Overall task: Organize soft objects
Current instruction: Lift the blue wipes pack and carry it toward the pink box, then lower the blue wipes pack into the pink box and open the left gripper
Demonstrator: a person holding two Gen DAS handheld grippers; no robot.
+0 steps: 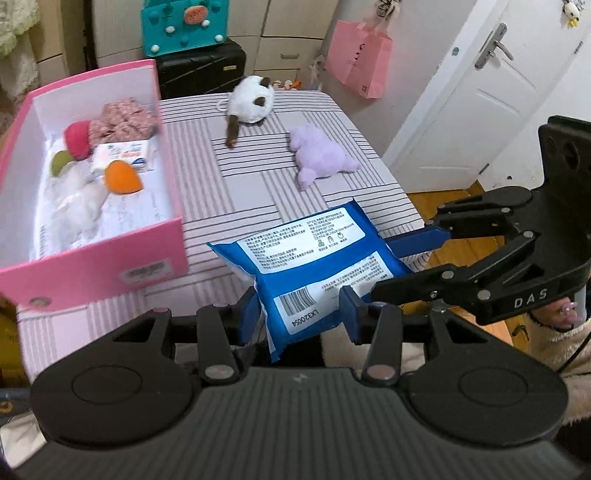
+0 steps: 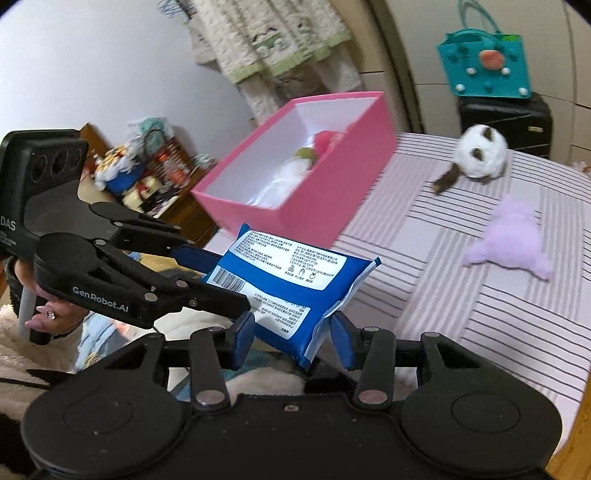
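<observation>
A blue and white tissue pack point(image 1: 314, 266) hangs above the near edge of the striped bed, held by both grippers. My left gripper point(image 1: 301, 317) is shut on its barcode end. My right gripper point(image 2: 291, 343) is shut on its other end; it also shows in the left wrist view point(image 1: 391, 269), coming in from the right. The left gripper also shows in the right wrist view point(image 2: 225, 284). A pink box point(image 1: 110, 266) on the bed's left holds soft toys and a tissue pack. A white plush cat point(image 1: 251, 99) and a purple plush point(image 1: 319, 155) lie on the bed.
The striped bed cover point(image 1: 240, 177) ends at a wooden floor point(image 1: 443, 206) on the right. A black suitcase point(image 1: 201, 72) with a teal bag point(image 1: 184, 24) stands behind the bed. A pink bag point(image 1: 358, 62) hangs by the white door point(image 1: 480, 99).
</observation>
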